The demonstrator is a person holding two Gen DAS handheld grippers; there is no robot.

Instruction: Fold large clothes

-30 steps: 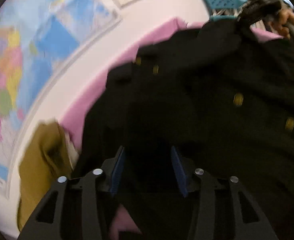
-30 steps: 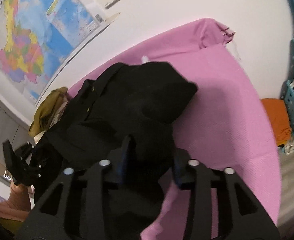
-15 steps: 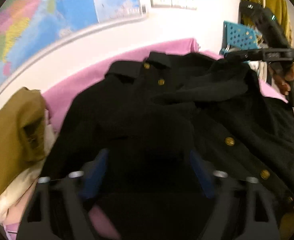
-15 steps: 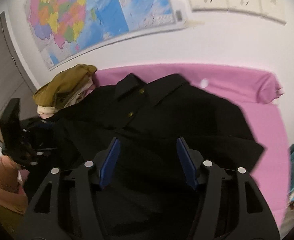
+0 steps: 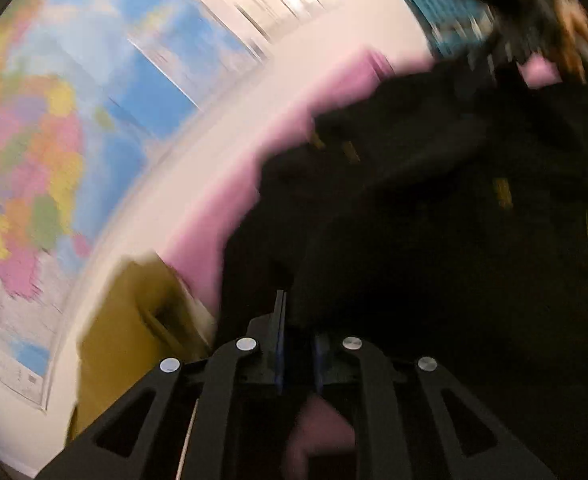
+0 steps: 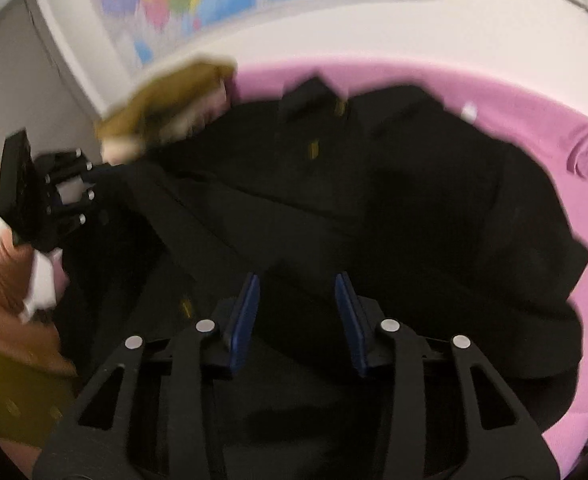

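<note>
A large black jacket (image 6: 394, 208) with gold buttons lies spread on a pink sheet (image 6: 534, 112). In the left wrist view the jacket (image 5: 454, 240) fills the right side, blurred. My left gripper (image 5: 298, 332) has its blue pads close together, pinching a black fold of the jacket. It also shows in the right wrist view (image 6: 89, 184) at the jacket's left edge, holding cloth. My right gripper (image 6: 298, 308) is open, its blue pads apart just above the jacket's lower part. It shows blurred at the top right of the left wrist view (image 5: 506, 28).
An olive-yellow garment pile (image 5: 133, 340) sits at the sheet's left end, also seen in the right wrist view (image 6: 173, 96). A map poster (image 5: 73, 120) hangs on the white wall behind. A blue perforated basket (image 5: 446, 12) stands at the far right.
My left gripper has closed from wide open onto a jacket fold and swung left. My right gripper stays open and has narrowed a little; both views are motion-blurred.
</note>
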